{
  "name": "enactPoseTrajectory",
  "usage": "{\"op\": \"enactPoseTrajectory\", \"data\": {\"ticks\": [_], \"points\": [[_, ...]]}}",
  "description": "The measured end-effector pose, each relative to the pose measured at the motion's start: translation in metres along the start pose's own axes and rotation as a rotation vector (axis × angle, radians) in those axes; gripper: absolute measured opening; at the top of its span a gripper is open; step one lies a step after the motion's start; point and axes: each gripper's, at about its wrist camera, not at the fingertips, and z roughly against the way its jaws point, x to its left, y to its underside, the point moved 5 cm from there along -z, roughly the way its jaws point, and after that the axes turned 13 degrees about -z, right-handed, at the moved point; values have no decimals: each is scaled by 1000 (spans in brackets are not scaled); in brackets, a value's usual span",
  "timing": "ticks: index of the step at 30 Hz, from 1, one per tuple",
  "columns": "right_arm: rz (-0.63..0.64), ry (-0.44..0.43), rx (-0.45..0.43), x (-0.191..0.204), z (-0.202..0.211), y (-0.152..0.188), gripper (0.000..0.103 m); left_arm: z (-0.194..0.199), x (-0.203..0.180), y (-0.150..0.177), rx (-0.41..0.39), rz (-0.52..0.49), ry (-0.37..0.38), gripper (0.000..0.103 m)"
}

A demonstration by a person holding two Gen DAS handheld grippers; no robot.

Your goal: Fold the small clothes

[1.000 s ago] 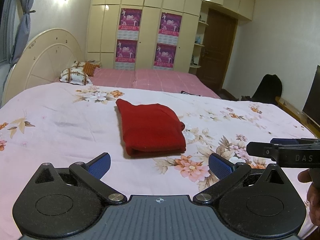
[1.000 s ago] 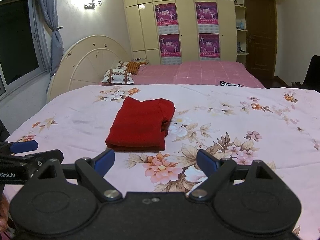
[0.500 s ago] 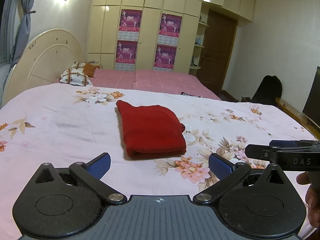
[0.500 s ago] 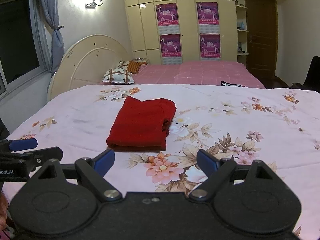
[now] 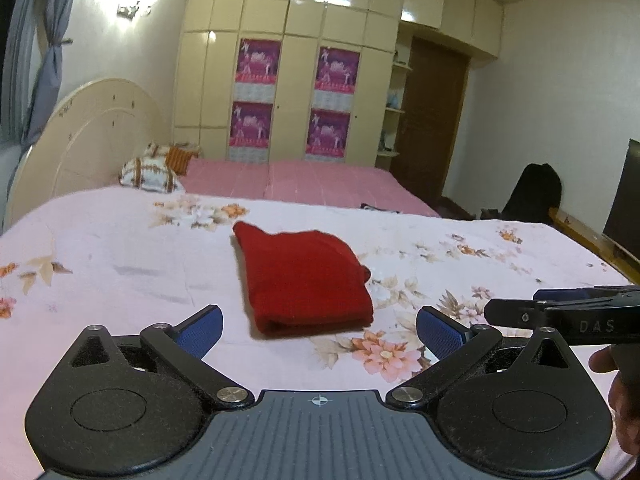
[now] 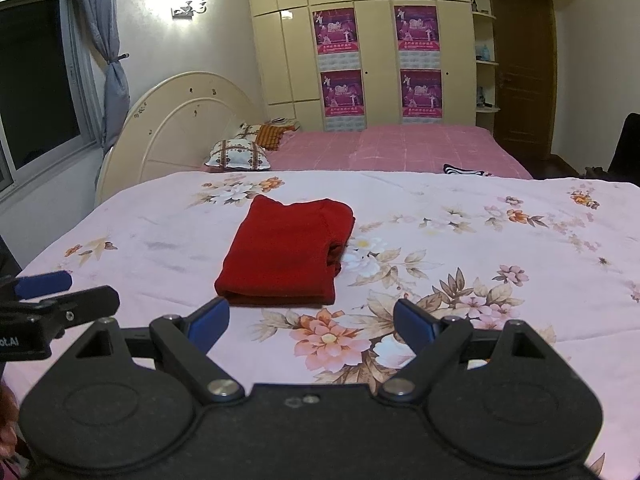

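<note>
A red garment (image 5: 302,278) lies folded into a neat rectangle on the floral pink bedsheet (image 5: 120,264); it also shows in the right wrist view (image 6: 286,250). My left gripper (image 5: 319,326) is open and empty, held back from the garment's near edge. My right gripper (image 6: 312,322) is open and empty, also short of the near edge. The right gripper's side shows at the right of the left wrist view (image 5: 560,314), and the left gripper's side shows at the left of the right wrist view (image 6: 52,304).
Behind the floral sheet is a pink bed cover (image 6: 400,148) with pillows (image 6: 240,154) by a cream headboard (image 6: 172,128). A wardrobe with posters (image 5: 292,96) stands at the back. A small striped item (image 6: 466,170) lies at the far right.
Both grippers have drawn back and lifted slightly from the folded garment. The garment has not moved.
</note>
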Motion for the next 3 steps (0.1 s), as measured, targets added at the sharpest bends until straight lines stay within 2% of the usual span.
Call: {"op": "enactPoseTrajectory", "data": {"ticks": [3], "points": [[0, -3, 3, 0, -1, 0, 89, 0, -2, -2, 0, 12, 13, 103]]}}
